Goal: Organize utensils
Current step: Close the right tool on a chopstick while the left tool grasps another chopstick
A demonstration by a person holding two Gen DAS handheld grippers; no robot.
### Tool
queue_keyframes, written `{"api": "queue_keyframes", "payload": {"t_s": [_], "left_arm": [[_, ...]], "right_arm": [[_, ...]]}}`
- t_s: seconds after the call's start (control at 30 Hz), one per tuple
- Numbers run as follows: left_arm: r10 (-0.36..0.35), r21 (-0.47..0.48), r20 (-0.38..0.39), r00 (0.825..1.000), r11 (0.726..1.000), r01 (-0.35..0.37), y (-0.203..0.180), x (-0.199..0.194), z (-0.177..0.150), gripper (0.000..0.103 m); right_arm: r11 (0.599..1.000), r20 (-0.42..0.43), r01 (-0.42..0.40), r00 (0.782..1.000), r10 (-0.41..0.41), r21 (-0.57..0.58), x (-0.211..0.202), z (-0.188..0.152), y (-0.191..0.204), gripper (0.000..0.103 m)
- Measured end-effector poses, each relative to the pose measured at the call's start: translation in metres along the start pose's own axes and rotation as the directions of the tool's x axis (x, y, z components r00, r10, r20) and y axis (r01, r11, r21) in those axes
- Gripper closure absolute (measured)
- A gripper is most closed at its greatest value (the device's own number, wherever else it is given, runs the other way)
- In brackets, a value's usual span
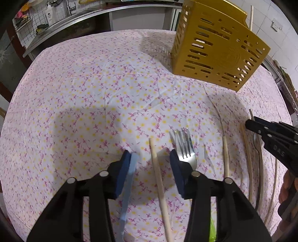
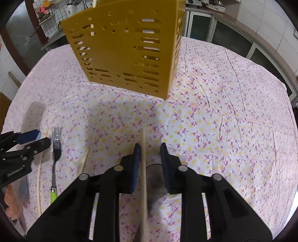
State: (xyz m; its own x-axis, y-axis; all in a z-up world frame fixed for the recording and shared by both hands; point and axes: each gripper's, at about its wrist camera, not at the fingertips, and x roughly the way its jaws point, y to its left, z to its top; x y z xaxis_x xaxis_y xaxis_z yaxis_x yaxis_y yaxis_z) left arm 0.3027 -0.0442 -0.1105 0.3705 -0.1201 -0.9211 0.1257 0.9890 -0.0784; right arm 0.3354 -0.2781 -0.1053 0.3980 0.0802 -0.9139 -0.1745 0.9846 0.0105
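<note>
A yellow slotted utensil holder (image 1: 218, 44) stands on the floral tablecloth (image 1: 93, 83), with a chopstick upright in it. My left gripper (image 1: 150, 156) is open just above the cloth. A wooden chopstick (image 1: 160, 186) lies between its fingers. A pale blue utensil (image 1: 128, 184) lies by the left finger and a metal fork (image 1: 186, 150) with a green handle by the right finger. My right gripper (image 2: 150, 149) is open, with a wooden chopstick (image 2: 143, 176) lying between its fingers, close to the left pad. The holder (image 2: 126, 50) stands ahead of it.
Several more chopsticks (image 1: 247, 149) lie on the cloth at the right of the left wrist view. The fork (image 2: 55, 149) and chopsticks (image 2: 39, 176) lie left of the right gripper. A kitchen counter with a sink (image 1: 74, 16) runs behind the table.
</note>
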Motion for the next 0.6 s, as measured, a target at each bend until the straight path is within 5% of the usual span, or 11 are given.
{"api": "queue_keyframes", "payload": {"t_s": [0.17,0.6], "left_arm": [[0.007,0.006,-0.015,1.000,1.000,-0.007,0.003,0.002,0.001,0.072],[0.010,0.039,-0.027,1.000,0.999,-0.009,0.001,0.016,0.018,0.090]], "right_arm": [[1.000,-0.002,-0.003,1.000,0.003,0.013,0.003,0.003,-0.006,0.094],[0.999,0.025,-0.020,1.000,0.019,0.041,-0.013,-0.003,-0.023,0.095]]}}
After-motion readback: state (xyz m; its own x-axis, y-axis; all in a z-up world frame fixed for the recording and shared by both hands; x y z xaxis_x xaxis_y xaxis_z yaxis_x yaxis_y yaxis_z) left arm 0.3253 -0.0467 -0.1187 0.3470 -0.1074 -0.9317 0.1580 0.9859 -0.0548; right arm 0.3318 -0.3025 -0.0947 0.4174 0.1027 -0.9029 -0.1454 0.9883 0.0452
